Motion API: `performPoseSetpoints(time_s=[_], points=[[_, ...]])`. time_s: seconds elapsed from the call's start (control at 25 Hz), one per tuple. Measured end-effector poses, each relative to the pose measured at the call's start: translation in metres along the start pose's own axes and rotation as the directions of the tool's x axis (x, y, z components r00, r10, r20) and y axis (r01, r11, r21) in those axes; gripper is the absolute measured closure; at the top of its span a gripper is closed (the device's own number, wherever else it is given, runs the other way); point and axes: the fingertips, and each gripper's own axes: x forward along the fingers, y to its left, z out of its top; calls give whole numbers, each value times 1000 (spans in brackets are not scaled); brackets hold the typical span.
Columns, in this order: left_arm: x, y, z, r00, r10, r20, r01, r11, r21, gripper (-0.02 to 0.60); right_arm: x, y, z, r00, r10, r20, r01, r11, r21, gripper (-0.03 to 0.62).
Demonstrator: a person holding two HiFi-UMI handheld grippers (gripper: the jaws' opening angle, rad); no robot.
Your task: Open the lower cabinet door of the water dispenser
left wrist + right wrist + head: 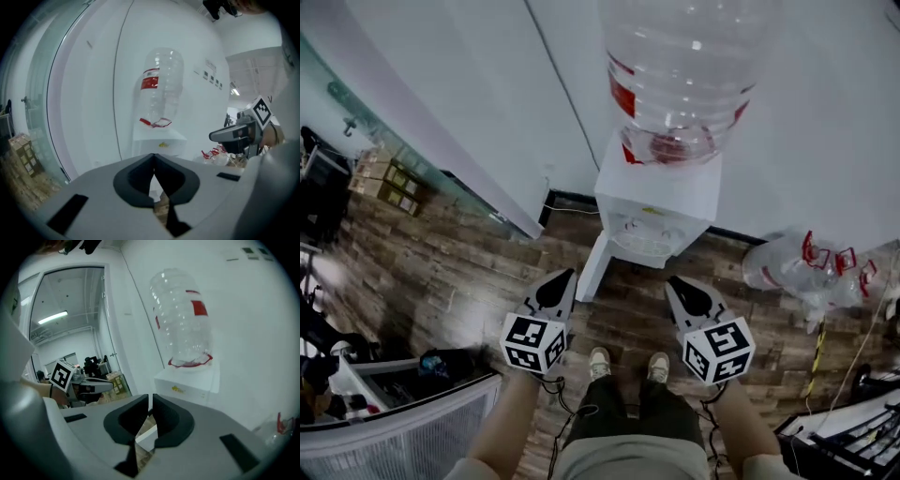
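The white water dispenser (pixel 661 192) stands against the wall with a clear upturned bottle (pixel 680 75) on top. A white panel (pixel 592 265), apparently its lower door, juts out from its front left corner, swung open toward me. My left gripper (pixel 565 278) hovers just left of that panel, shut and empty. My right gripper (pixel 675 283) hovers in front of the dispenser's right side, shut with nothing in it. Both are raised well above the floor and touch nothing. The left gripper view has shut jaws (pixel 153 157) below the dispenser top (pixel 159 143). The right gripper view (pixel 150 397) faces the dispenser (pixel 187 383) likewise.
A heap of empty bottles in plastic wrap (pixel 797 267) lies on the wood floor at the right. A glass partition (pixel 412 159) and cardboard boxes (pixel 384 178) run along the left. A white mesh bin (pixel 403 436) sits at the lower left. My shoes (pixel 600 361) stand before the dispenser.
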Motion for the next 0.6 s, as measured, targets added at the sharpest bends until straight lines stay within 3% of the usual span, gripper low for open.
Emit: performPoseSetpoints(time_s=[0.32, 0.6], points=[[-56, -61, 95, 992, -70, 103, 58, 991, 118, 575, -90, 2, 70, 992, -59, 110, 63, 997, -34, 586], [-107, -103, 148, 979, -102, 174, 58, 969, 242, 575, -158, 29, 123, 976, -20, 217, 37, 997, -75, 588]])
